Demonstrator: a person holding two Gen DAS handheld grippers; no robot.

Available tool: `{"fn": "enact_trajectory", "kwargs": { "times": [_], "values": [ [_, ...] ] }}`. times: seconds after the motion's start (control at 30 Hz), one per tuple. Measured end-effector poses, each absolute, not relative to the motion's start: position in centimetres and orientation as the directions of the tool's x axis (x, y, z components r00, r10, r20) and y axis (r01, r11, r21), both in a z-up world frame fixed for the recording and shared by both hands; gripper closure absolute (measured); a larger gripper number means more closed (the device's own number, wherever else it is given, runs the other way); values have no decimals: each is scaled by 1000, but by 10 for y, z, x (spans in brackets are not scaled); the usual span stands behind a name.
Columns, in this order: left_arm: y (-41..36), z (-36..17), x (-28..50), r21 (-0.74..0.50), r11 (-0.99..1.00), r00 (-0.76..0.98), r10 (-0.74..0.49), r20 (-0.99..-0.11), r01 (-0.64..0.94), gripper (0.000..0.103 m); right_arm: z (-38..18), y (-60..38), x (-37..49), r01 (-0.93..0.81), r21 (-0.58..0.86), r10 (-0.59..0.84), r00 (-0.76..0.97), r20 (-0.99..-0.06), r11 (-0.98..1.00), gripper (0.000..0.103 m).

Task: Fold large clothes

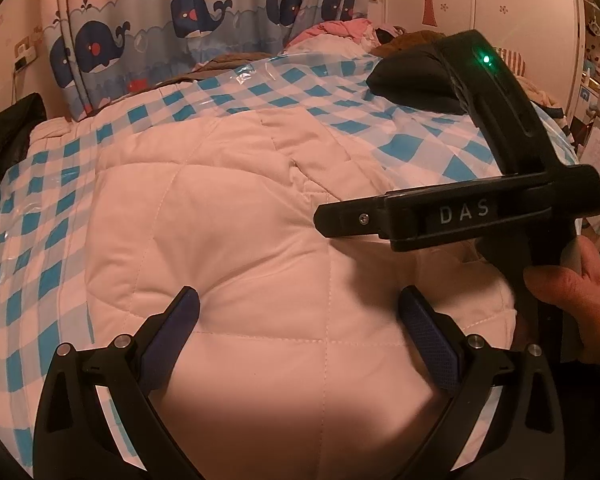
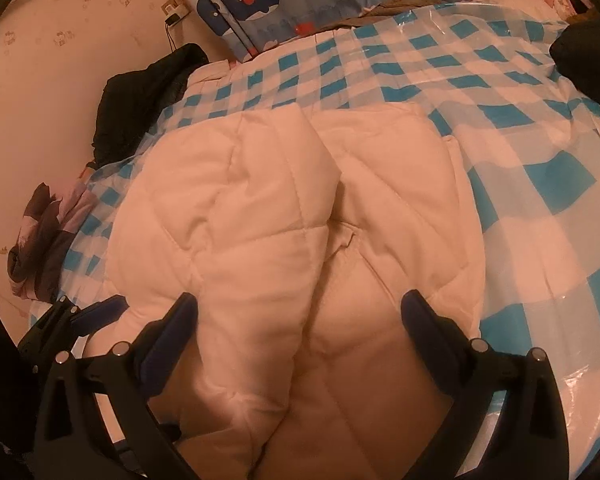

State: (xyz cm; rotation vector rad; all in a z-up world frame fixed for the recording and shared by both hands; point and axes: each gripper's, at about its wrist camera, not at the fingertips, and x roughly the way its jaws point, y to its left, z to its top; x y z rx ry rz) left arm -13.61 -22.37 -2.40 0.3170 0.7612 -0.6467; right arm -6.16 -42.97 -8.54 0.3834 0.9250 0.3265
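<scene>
The left tongs (image 1: 299,300) hang spread wide over the white quilted jacket (image 1: 236,240), nothing between the fingers. The right tongs (image 2: 300,304) are spread just as wide above the same jacket (image 2: 284,216), straddling a puffy fold without pinching it. In the left view, the right tool's black body (image 1: 456,216) reaches in from the right, held by a hand (image 1: 580,288). The jacket lies bunched in the middle of a blue-and-white checked plastic sheet (image 1: 412,148) covering the bed. Behind it hangs a whale-print curtain (image 1: 188,16). A dark garment (image 2: 140,96) sits at the bed's left edge against the wall, and pink clothes (image 1: 340,28) are piled at the far end.
</scene>
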Motion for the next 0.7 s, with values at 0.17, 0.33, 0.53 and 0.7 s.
{"fn": "enact_trajectory", "kwargs": {
  "times": [0.17, 0.33, 0.53, 0.7],
  "values": [
    [-200, -4, -133, -62, 749, 490, -492, -720, 660, 8, -88, -431, -62, -104, 462, 436, 561, -704, 881, 7],
    [-107, 4, -89, -347, 801, 430, -567, -703, 487, 8, -90, -432, -62, -100, 474, 443, 561, -699, 875, 7],
    [-63, -54, -37, -621, 728, 237, -684, -690, 292, 8, -90, -433, -61, -101, 476, 445, 560, -699, 874, 7],
    [-85, -89, -18, -753, 617, 132, -786, -604, 228, 8, -91, -433, -61, -100, 482, 449, 560, -696, 871, 7]
  ]
}}
